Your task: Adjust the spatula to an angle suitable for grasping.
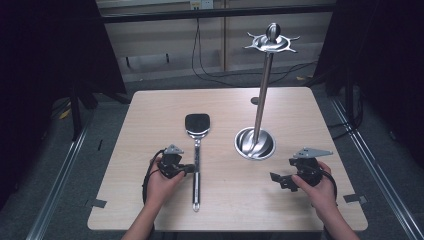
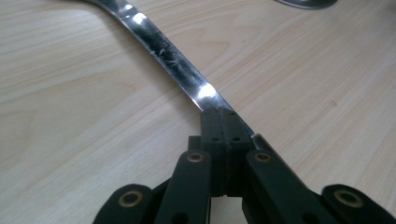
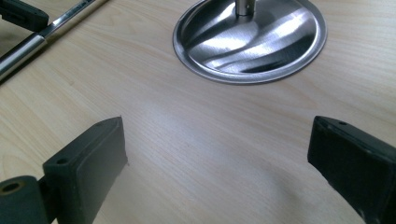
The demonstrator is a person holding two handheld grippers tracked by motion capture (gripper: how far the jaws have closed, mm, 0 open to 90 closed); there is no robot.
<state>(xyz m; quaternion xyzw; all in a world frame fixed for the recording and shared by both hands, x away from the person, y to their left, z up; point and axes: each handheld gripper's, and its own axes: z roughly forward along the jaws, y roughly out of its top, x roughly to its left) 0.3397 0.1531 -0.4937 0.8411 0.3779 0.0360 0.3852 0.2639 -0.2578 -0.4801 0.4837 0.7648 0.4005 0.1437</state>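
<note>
A metal spatula (image 1: 197,150) lies flat on the pale wooden table (image 1: 280,200), its black blade at twelve o'clock and its long steel handle running straight down toward six. The left gripper (image 1: 189,169) sits at the spatula's nine o'clock side, about midway along the handle. In the left gripper view its black jaws are pressed together, and the shiny handle (image 2: 177,65) runs out from right at their tips toward eleven o'clock; the tips sit against it, though I cannot tell whether they truly pinch it or just rest on top. At three o'clock from the spatula stands a steel utensil stand (image 1: 256,142), a round dished base with an upright pole and a hooked crown on top. The right gripper (image 1: 281,181) hovers low at the base's five o'clock, well apart from the spatula, its jaws spread wide over bare wood with nothing between them.
</note>
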